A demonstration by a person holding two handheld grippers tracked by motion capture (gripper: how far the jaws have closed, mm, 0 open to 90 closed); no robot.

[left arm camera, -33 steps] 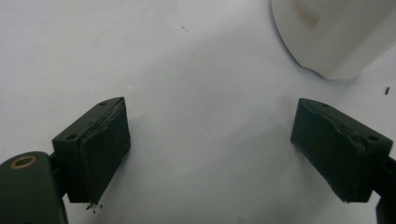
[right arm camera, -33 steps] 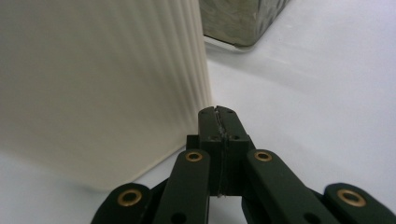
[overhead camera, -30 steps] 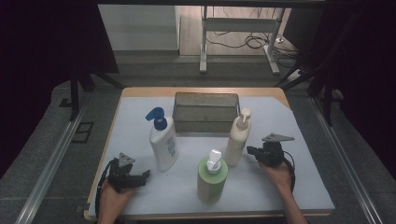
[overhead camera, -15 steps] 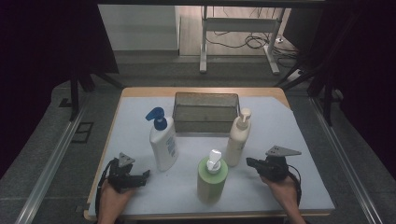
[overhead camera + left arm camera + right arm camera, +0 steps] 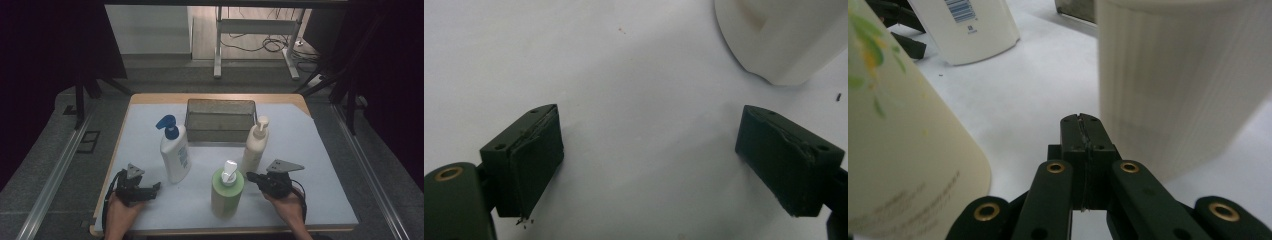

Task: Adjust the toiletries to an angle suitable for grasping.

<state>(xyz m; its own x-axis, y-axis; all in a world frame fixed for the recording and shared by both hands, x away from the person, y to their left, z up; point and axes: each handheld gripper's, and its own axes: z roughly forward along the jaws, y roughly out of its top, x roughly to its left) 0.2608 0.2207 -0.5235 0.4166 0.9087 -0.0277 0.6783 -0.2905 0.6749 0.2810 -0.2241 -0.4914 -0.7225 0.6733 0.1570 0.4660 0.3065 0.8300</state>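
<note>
Three pump bottles stand on the white table sheet [image 5: 300, 150]: a white one with a blue pump [image 5: 174, 150], a cream one [image 5: 255, 146] and a green one with a white pump [image 5: 227, 191]. My left gripper [image 5: 155, 187] rests at the front left, open, with bare sheet between its pads [image 5: 536, 155] and the white bottle's base [image 5: 789, 35] ahead. My right gripper [image 5: 250, 177] lies at the front right, pointing left. Its jaws are pressed together on nothing [image 5: 1082, 131], between the green bottle [image 5: 903, 145] and the cream bottle [image 5: 1183, 80].
A grey mesh basket [image 5: 220, 120] stands at the back middle of the table. The white bottle with its barcode [image 5: 965, 27] shows beyond the right gripper. A metal frame and cables [image 5: 260, 40] lie on the floor behind the table.
My right gripper has drawn back from beside the cream bottle toward the front edge and now points left between the cream and green bottles. The left gripper has stayed put.
</note>
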